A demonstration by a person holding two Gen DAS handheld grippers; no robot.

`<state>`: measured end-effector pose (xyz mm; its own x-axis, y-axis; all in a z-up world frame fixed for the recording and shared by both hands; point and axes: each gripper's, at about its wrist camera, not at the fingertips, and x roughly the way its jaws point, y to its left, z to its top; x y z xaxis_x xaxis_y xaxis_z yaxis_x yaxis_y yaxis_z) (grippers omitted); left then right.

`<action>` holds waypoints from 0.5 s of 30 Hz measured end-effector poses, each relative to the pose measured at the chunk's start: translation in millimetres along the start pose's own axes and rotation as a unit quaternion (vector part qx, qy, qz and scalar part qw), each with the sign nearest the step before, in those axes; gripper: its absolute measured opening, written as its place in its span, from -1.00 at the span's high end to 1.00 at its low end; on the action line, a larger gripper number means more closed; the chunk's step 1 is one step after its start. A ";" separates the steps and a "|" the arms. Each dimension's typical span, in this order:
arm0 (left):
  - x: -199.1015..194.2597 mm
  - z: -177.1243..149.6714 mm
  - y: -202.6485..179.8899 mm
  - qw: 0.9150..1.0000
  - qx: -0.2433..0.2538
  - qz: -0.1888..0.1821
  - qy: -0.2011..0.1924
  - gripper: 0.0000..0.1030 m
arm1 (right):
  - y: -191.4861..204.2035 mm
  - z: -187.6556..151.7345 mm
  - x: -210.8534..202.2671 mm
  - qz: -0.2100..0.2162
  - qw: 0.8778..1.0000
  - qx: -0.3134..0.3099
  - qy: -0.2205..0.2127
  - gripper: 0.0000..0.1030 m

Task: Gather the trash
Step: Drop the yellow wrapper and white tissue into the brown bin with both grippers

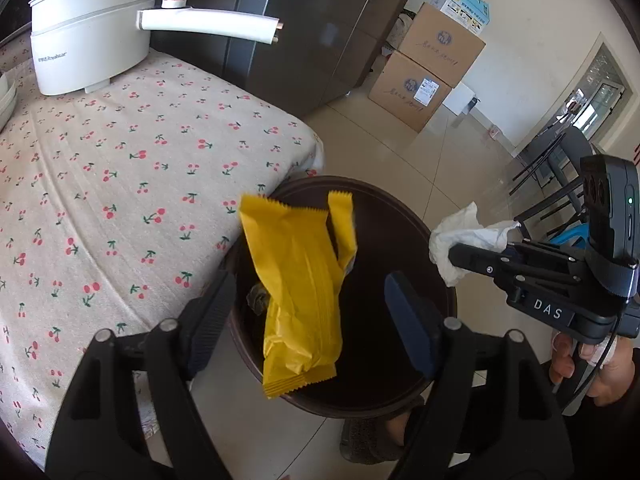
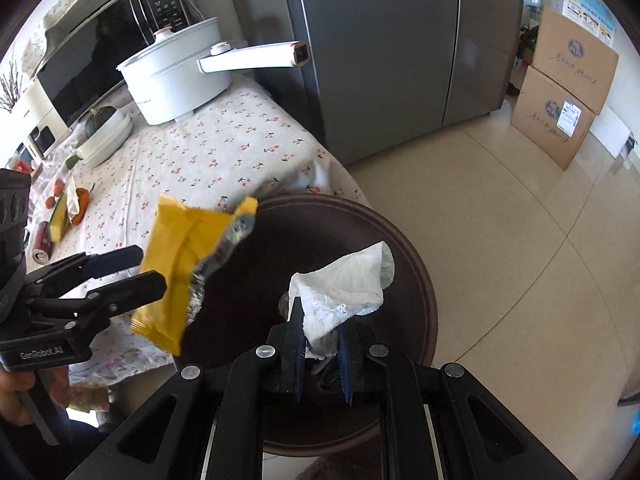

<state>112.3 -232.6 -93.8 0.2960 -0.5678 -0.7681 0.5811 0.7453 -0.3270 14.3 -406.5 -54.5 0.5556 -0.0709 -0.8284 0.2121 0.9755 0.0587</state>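
A yellow snack wrapper (image 1: 298, 288) hangs in the air over a dark round bin (image 1: 396, 216) beside the table, between my left gripper's (image 1: 310, 312) open fingers and touching neither. In the right wrist view the wrapper (image 2: 180, 268) is just off the left gripper's (image 2: 150, 270) tips, above the bin (image 2: 400, 240). My right gripper (image 2: 318, 320) is shut on a crumpled white tissue (image 2: 344, 292) and holds it over the bin. In the left wrist view the right gripper (image 1: 456, 258) holds the tissue (image 1: 464, 236) at the bin's right rim.
A table with a cherry-print cloth (image 1: 120, 168) is on the left, bearing a white pot (image 1: 92, 36) with a long handle. A microwave (image 2: 104, 52), bowls and fruit (image 2: 76, 204) are on it. A grey fridge (image 2: 380, 52) and stacked cardboard boxes (image 1: 428, 72) are behind. A foot (image 1: 376, 436) is under the bin.
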 end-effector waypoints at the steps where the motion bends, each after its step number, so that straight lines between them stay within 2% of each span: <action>1: -2.5 0.4 1.5 1.000 0.000 0.002 0.000 -0.60 | -0.8 -0.2 0.0 0.000 1.000 0.001 0.001 0.71; 9: -19.6 -6.3 30.6 0.998 -0.017 0.061 0.007 -0.86 | 8.7 3.0 3.4 0.008 1.000 -0.007 0.006 0.70; 15: -41.0 -13.9 55.5 0.995 -0.040 0.090 0.008 -0.90 | 18.5 4.9 9.3 0.004 1.000 -0.010 0.014 0.68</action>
<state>121.9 -163.1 -88.1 0.3769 -0.4179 -0.8266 0.4571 0.8601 -0.2265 27.3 -390.1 -58.4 0.5351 -0.0570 -0.8429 0.1917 0.9799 0.0555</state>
